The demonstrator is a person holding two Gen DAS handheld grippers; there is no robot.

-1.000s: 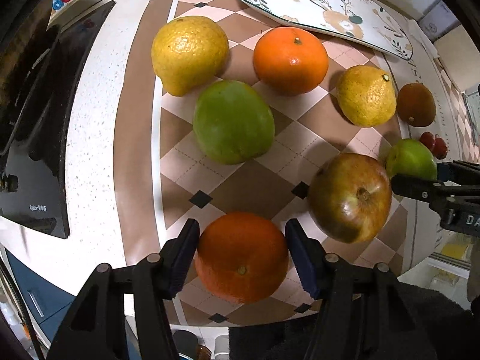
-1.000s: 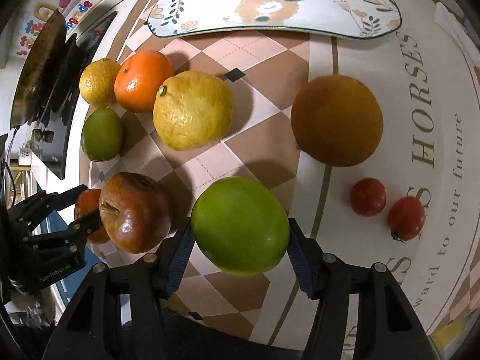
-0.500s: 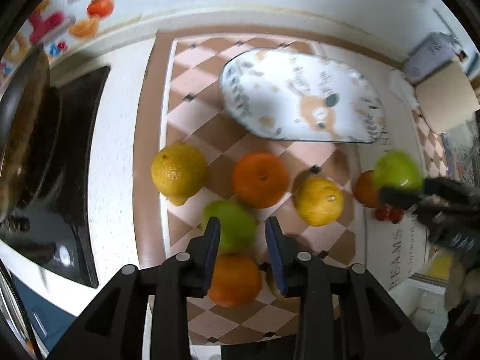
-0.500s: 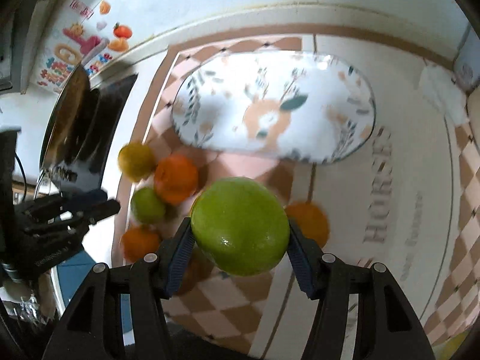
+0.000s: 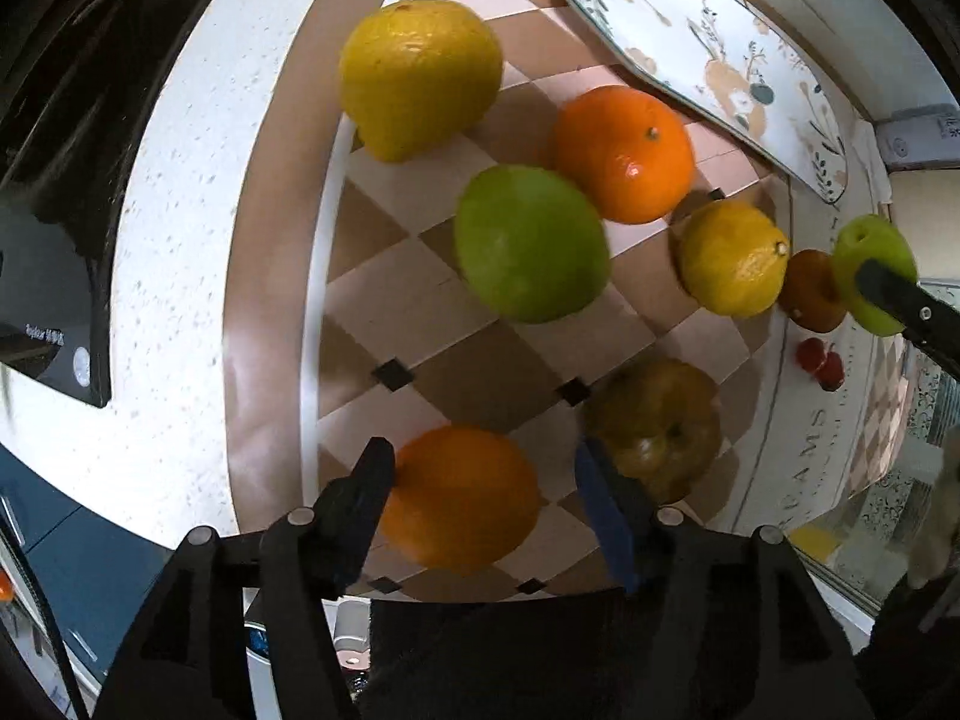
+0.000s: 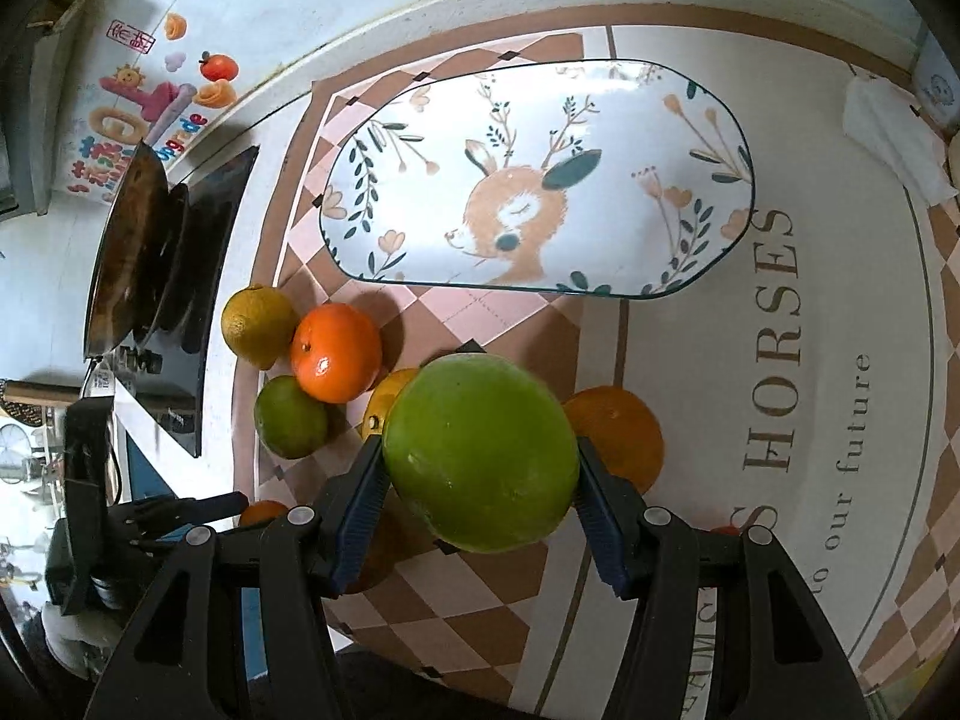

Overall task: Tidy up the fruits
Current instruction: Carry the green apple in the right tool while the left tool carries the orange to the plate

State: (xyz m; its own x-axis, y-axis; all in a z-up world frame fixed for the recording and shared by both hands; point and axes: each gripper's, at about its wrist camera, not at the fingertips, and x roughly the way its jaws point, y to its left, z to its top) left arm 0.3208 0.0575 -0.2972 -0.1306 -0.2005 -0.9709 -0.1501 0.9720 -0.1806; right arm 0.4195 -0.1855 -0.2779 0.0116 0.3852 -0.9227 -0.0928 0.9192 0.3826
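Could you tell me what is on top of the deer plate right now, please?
Nothing: the plate shows its whole deer pattern bare in the right wrist view. The green fruit is clamped in the right tool short of it. The left wrist view crops the plate.

speckled white counter, stickered wall

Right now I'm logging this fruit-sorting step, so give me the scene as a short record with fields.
right hand-held gripper: shut on a green fruit, lifted above the mat
left hand-held gripper: open, jaws either side of an orange on the mat
plate: deer pattern, no fruit on it
mat: checkered, other fruits lying on it
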